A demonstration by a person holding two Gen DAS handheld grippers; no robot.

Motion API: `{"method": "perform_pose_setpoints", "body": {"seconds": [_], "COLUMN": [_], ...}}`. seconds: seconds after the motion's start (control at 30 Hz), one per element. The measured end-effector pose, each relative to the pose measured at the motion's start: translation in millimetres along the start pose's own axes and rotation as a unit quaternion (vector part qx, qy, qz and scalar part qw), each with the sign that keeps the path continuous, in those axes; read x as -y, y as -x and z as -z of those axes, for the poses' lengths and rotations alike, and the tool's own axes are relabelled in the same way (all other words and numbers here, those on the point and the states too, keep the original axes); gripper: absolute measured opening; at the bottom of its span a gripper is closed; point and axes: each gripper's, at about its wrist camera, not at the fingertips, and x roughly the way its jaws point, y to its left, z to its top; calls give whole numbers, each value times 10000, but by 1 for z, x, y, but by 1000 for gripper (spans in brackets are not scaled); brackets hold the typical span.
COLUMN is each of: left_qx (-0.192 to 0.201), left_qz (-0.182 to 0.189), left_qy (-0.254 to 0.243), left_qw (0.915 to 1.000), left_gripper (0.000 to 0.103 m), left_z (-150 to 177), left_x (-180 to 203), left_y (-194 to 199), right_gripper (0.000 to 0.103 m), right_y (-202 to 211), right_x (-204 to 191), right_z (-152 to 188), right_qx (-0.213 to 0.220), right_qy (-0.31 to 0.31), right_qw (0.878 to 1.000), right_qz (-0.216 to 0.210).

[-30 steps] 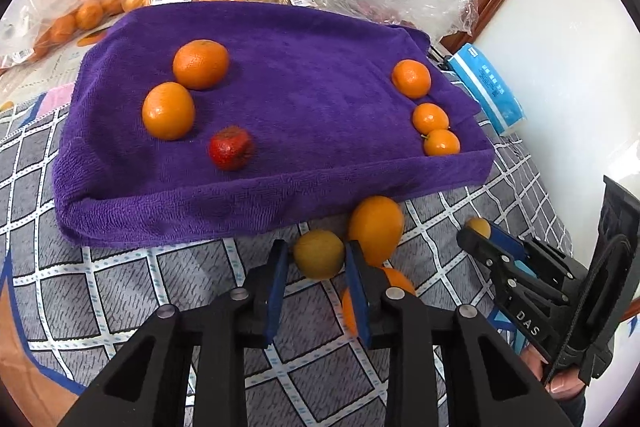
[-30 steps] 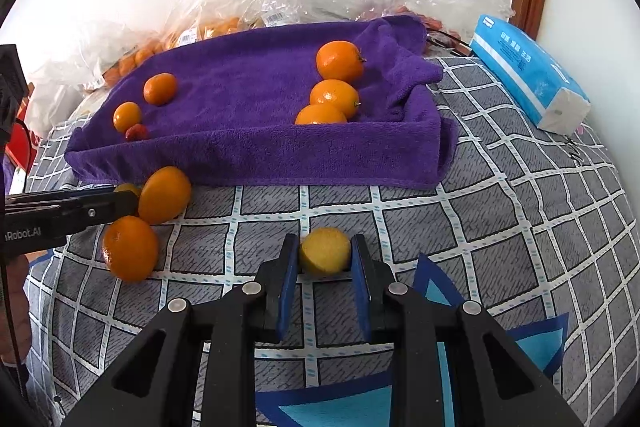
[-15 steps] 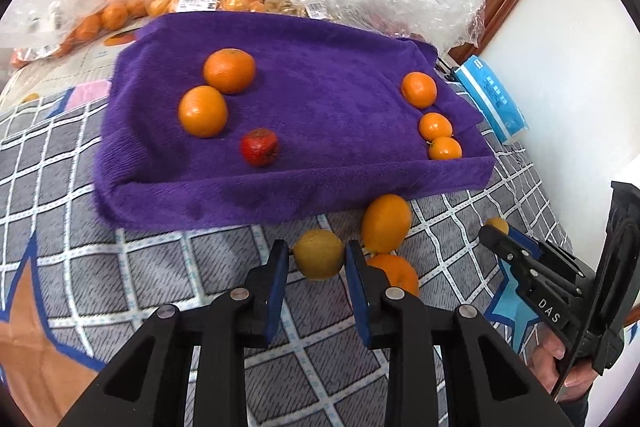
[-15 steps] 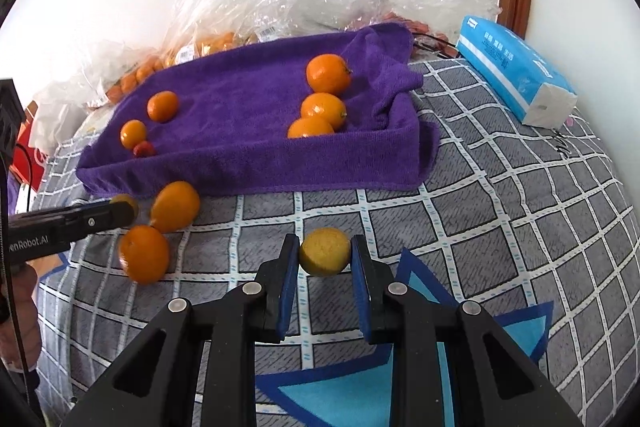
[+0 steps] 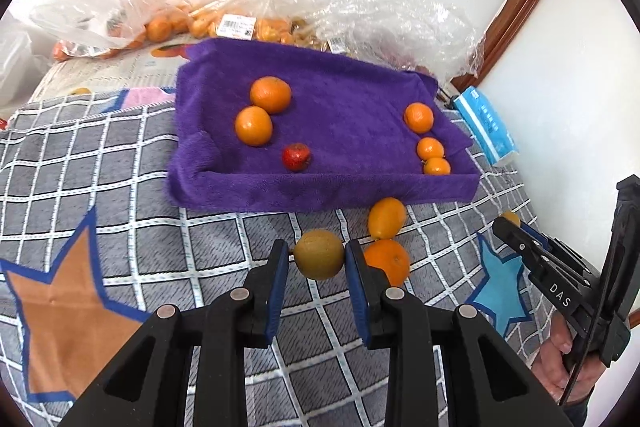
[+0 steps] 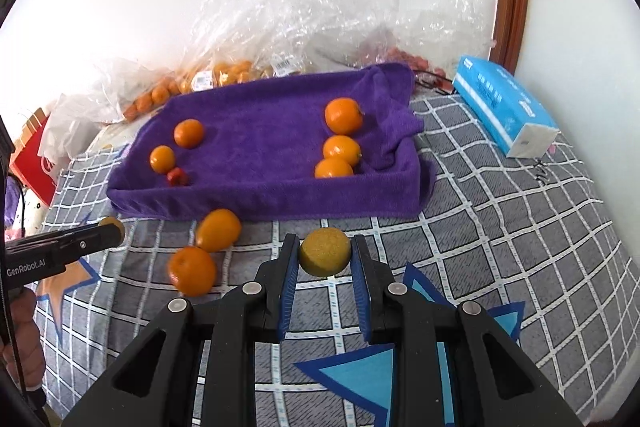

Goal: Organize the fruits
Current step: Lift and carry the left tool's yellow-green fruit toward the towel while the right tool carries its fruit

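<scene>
My left gripper (image 5: 318, 255) is shut on a yellow-green fruit (image 5: 319, 254), held above the checked blanket. My right gripper (image 6: 325, 251) is shut on a second yellow fruit (image 6: 325, 251). A purple towel-lined tray (image 5: 320, 187) lies ahead; it also shows in the right wrist view (image 6: 260, 203). On it lie two oranges (image 5: 253, 125) at the left, a small red fruit (image 5: 296, 157) and three small oranges (image 5: 430, 148) at the right. Two oranges (image 5: 387, 218) lie on the blanket just in front of the tray, and they also show in the right wrist view (image 6: 218, 229).
Clear plastic bags of oranges (image 5: 240, 27) are heaped against the wall behind the tray. A blue tissue pack (image 6: 504, 111) lies right of the tray. A red box (image 6: 34, 163) stands at the far left. The bed is covered by a grey checked blanket (image 6: 520, 227).
Both grippers have pulled back and risen with their fruits still held; the tray and loose oranges look farther away. Nothing on the tray has moved.
</scene>
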Motion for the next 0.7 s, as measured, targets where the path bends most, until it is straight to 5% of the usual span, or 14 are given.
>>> {"method": "perform_pose_setpoints", "body": {"seconds": [0.7], "left_qx": [527], "left_qz": [-54], "left_qy": [-67], "left_qw": [9986], "left_gripper": [27], "left_z": [-11], "left_x": [1], "left_y": [61], "right_gripper": [26], "right_y": [49], "right_x": [-16], "right_z": [-22], "right_qx": [393], "right_qy": [-152], "right_qw": [9991], "right_qz": [109]}}
